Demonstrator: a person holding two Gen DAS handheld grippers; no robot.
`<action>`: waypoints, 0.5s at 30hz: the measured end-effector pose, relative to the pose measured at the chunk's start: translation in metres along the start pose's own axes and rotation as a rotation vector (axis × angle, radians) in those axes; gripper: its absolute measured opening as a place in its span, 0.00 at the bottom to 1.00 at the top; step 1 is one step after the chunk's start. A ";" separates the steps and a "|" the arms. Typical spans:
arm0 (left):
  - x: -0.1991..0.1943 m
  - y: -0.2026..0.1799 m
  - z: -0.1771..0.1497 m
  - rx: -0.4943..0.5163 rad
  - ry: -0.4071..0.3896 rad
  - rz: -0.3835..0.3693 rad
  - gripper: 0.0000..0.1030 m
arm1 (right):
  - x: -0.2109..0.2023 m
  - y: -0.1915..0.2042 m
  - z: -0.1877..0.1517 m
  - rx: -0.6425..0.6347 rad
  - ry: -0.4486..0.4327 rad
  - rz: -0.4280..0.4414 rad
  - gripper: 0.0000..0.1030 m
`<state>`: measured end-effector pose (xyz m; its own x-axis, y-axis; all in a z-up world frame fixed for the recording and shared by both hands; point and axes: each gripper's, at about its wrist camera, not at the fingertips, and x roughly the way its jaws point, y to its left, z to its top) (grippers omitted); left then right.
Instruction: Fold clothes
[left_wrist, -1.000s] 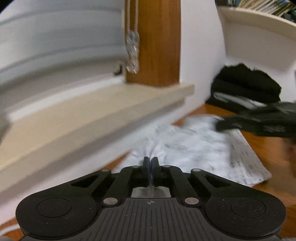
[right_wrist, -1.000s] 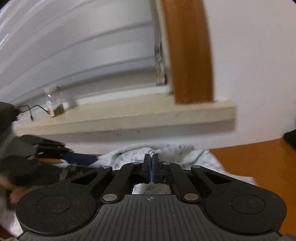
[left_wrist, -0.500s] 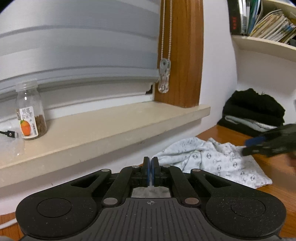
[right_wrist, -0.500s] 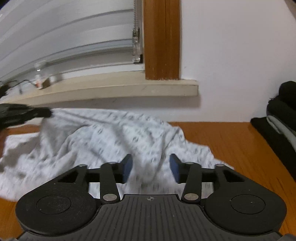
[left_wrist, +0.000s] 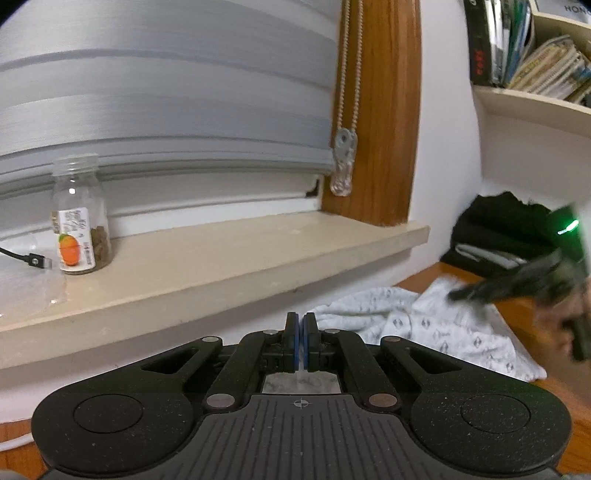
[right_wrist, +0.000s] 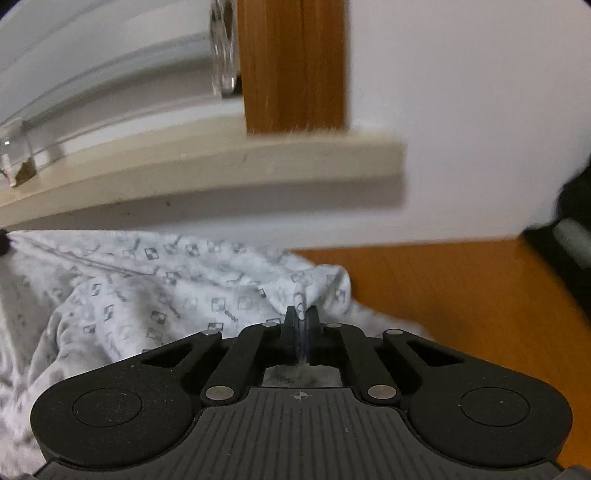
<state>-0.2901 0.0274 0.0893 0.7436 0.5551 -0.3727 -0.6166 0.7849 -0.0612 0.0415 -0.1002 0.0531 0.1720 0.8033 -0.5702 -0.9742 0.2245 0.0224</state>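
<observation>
Progress: Your fold was at an early stage. The patterned garment (right_wrist: 155, 291) lay rumpled and unsquared on the worktop (right_wrist: 461, 295), with no finished crease visible; in my judgement nearly all folding remained.
Right claw (right_wrist: 301, 314): Its jaws had just been closing and stood pinched on a raised peak of the garment's edge, cloth visible between the pads.
Left claw (left_wrist: 300, 325): You held it fully closed. Cloth showed behind the pads, but whether any was gripped could not be told.
Location: The garment sat below the window sill (left_wrist: 229, 258), from 9 to 12 o'clock of the right claw, and at 2 o'clock of the left.
Material: Thin, soft white fabric with small grey square motifs, creasing readily.
Surroundings: Glossy orange-brown wooden worktop; dark folded clothes (left_wrist: 502, 225) at 2 o'clock; a clear jar (left_wrist: 81, 218) on the sill.
</observation>
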 end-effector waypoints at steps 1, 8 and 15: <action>0.001 -0.002 -0.001 0.003 0.004 -0.005 0.02 | -0.017 -0.005 -0.001 -0.005 -0.020 -0.012 0.03; 0.007 -0.012 -0.004 0.026 0.029 -0.024 0.02 | -0.150 -0.050 -0.034 -0.005 -0.071 -0.092 0.03; 0.012 -0.012 -0.008 0.037 0.052 -0.013 0.02 | -0.173 -0.076 -0.070 0.007 0.052 -0.136 0.17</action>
<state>-0.2760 0.0227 0.0784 0.7369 0.5302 -0.4195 -0.5959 0.8024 -0.0327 0.0758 -0.2955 0.0927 0.2948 0.7354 -0.6101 -0.9412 0.3337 -0.0526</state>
